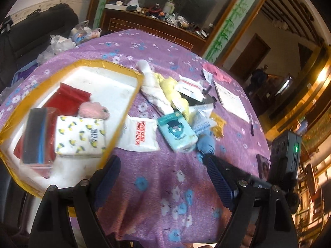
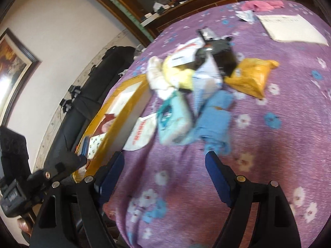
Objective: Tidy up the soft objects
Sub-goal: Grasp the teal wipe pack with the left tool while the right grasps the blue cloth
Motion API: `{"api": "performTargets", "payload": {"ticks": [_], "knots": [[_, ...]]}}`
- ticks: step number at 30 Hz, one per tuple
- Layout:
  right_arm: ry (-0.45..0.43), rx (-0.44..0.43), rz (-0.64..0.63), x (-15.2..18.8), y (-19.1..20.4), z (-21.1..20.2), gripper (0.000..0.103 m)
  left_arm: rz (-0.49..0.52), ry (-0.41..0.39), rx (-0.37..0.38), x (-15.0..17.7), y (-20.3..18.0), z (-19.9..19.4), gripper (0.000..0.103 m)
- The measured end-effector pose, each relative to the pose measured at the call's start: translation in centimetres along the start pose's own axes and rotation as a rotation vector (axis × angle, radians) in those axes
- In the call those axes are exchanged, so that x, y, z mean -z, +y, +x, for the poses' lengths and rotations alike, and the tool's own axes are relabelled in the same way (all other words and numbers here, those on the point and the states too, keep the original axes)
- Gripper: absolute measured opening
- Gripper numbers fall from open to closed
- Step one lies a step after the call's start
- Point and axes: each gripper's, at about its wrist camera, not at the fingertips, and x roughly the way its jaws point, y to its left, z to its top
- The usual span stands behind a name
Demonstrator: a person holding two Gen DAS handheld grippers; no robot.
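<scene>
A white foam box with yellow tape rim point(image 1: 128, 111) sits at the table's left; it holds a lemon-print tissue pack point(image 1: 80, 136), a grey-blue sponge point(image 1: 35, 136), a red bag point(image 1: 66, 99) and a pink fluffy item point(image 1: 93, 109). Beside it lies a pile: white packet with red print point(image 1: 138, 134), teal tissue pack point(image 1: 175, 132), blue cloth point(image 1: 204, 142), yellow cloth point(image 1: 169, 86), white sock point(image 1: 153, 88). My left gripper point(image 1: 163, 171) is open and empty, above the cloth before the pile. My right gripper point(image 2: 165, 165) is open and empty, just short of the teal pack point(image 2: 175, 117) and blue cloth point(image 2: 215, 124).
The purple flowered tablecloth point(image 1: 165, 186) covers the table. A yellow mailer bag point(image 2: 250, 76), a white paper sheet point(image 2: 289, 29) and a pink cloth point(image 2: 262, 5) lie farther back. A black couch point(image 2: 93, 95) stands left of the table. A cluttered wooden cabinet point(image 1: 153, 18) is behind.
</scene>
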Motion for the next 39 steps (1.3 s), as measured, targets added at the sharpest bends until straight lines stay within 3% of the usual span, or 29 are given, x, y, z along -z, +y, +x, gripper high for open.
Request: {"api": "performTargets", "payload": {"ticks": [11, 15, 22, 25, 27, 33, 39], "knots": [[-0.020, -0.005, 0.114, -1.1, -2.7, -0.4, 0.077, -0.007, 0.045, 0.010, 0.4, 0.0, 1.2, 0.088], [-0.001, 0.052, 0.121, -2.4, -3.1, 1.0, 0.061, -0.013, 0.060, 0.017, 0.6, 0.2, 1.7, 0.088], [0.008, 0.124, 0.149, -4.2, -3.9, 2.9, 0.045, -0.012, 0.070, 0.017, 0.6, 0.3, 1.9, 0.088], [0.003, 0.182, 0.118, -4.1, -3.5, 3.1, 0.031, -0.021, 0.077, 0.016, 0.5, 0.5, 2.2, 0.088], [0.010, 0.170, 0.127, -3.7, -3.5, 2.8, 0.024, -0.026, 0.088, 0.021, 0.5, 0.5, 2.5, 0.088], [-0.018, 0.179, 0.107, -2.3, -3.8, 1.1, 0.022, -0.001, 0.108, 0.018, -0.1, -0.3, 3.8, 0.091], [-0.036, 0.144, 0.106, -1.4, -4.0, 0.4, 0.022, 0.003, 0.144, 0.061, -1.5, -1.7, 5.8, 0.091]]}}
